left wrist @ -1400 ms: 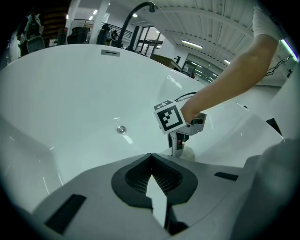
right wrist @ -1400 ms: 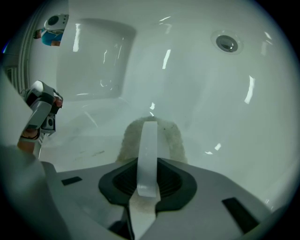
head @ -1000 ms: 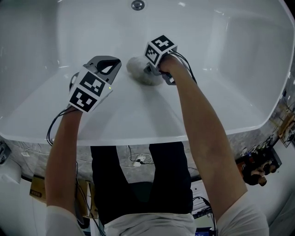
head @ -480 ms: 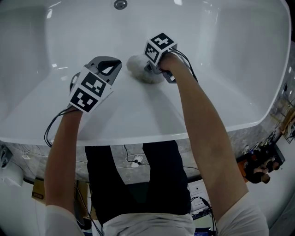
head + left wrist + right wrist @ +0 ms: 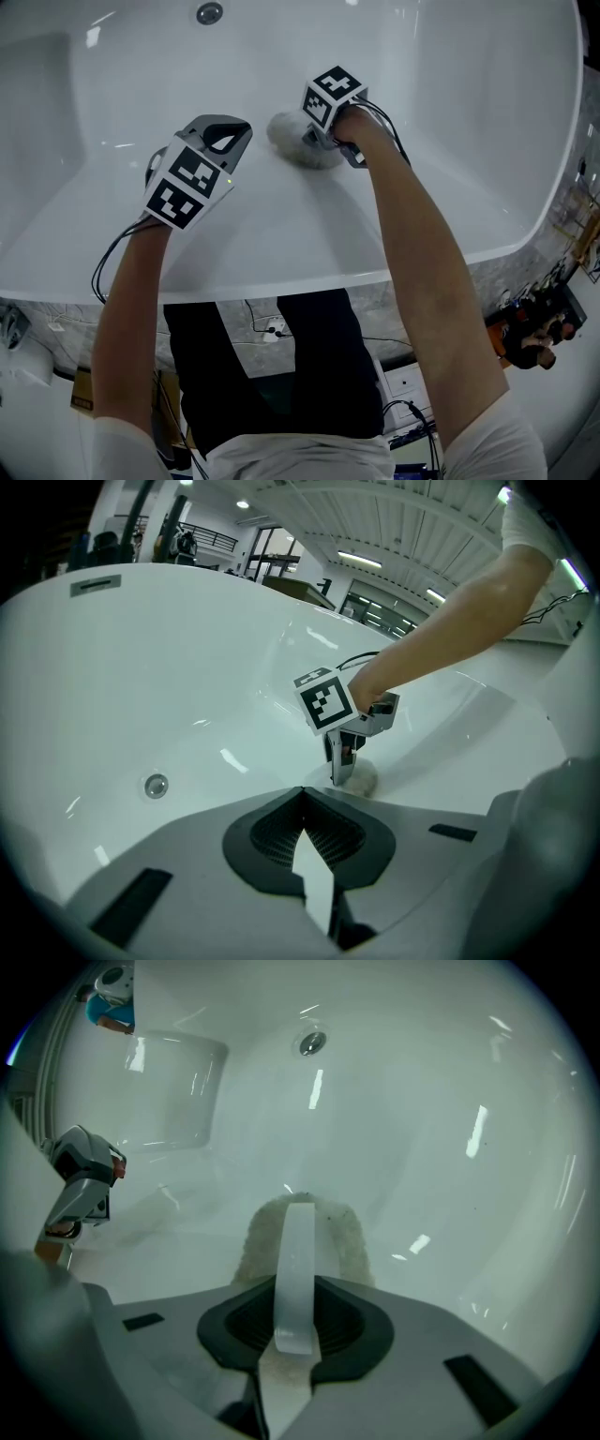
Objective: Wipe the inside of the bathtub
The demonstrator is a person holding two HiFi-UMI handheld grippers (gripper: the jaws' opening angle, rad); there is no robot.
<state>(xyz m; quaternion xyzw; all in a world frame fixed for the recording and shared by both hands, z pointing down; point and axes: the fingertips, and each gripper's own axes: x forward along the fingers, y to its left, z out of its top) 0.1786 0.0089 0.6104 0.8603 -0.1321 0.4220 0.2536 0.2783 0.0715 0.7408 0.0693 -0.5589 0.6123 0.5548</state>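
The white bathtub (image 5: 450, 112) fills the head view, and both grippers are held inside it. My right gripper (image 5: 314, 141) is shut on the white strap (image 5: 298, 1260) of a fuzzy grey wiping pad (image 5: 292, 142), which presses on the tub's inner wall. In the right gripper view the pad (image 5: 349, 1237) spreads under and ahead of the jaws. My left gripper (image 5: 223, 136) hovers just left of the pad, jaws shut with nothing in them. The left gripper view shows its closed jaws (image 5: 302, 794), with the right gripper (image 5: 343, 761) and pad (image 5: 362, 778) beyond them.
The round drain (image 5: 208, 13) sits at the tub's far side, also seen as the drain (image 5: 312, 1042) beyond the pad. An overflow plate (image 5: 95, 585) sits high on the wall. The tub's near rim (image 5: 281, 272) runs below my arms. Cables and clutter (image 5: 534, 337) lie on the floor outside.
The right gripper and pad have slid slightly to the right along the wall, away from the drain. The left gripper has hardly moved.
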